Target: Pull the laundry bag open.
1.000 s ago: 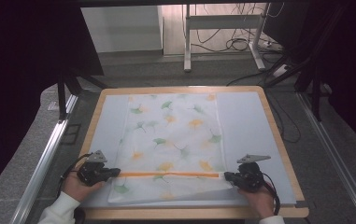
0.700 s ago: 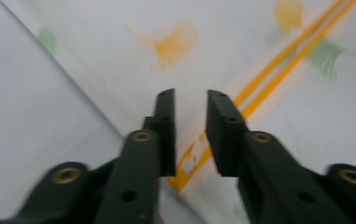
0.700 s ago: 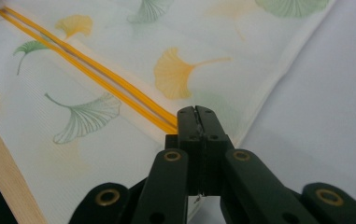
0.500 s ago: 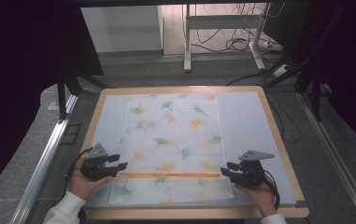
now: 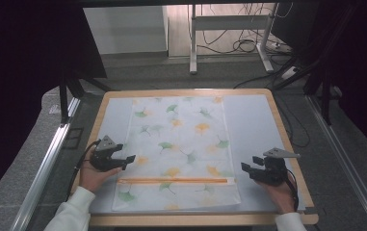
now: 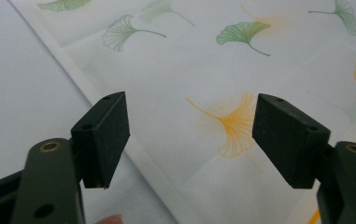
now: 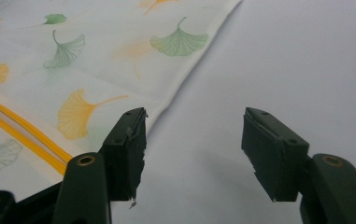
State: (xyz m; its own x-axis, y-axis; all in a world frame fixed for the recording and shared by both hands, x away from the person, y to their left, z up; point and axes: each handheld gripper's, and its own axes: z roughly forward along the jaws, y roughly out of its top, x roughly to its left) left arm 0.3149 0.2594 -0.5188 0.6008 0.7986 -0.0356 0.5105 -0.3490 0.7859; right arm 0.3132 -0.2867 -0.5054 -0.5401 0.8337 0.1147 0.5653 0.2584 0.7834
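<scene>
Both grippers let go of the cloth [image 5: 178, 149] & moved out to its sides. L gripper [image 5: 129, 159] & R gripper [image 5: 245, 168] jaws had just been opening, nothing between. Cloth lay flat on table [image 5: 253, 115], fold prob. done.

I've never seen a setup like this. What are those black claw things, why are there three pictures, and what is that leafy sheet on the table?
No machine arm here: a person holds a hand tool with two black jaws in each hand. The picture from above shows the left gripper and the right gripper over a wooden-edged table. The other two pictures come from small cameras riding on each tool, looking along its own jaws.

On the table lies a white cloth printed with green and orange ginkgo leaves, with an orange stripe across it near the person, where the near part looks folded over.

Nothing is held. Both pairs of jaws have just been opening and stand wide apart with nothing between them, the left gripper over the cloth's left edge, the right gripper just beside its right edge.
</scene>
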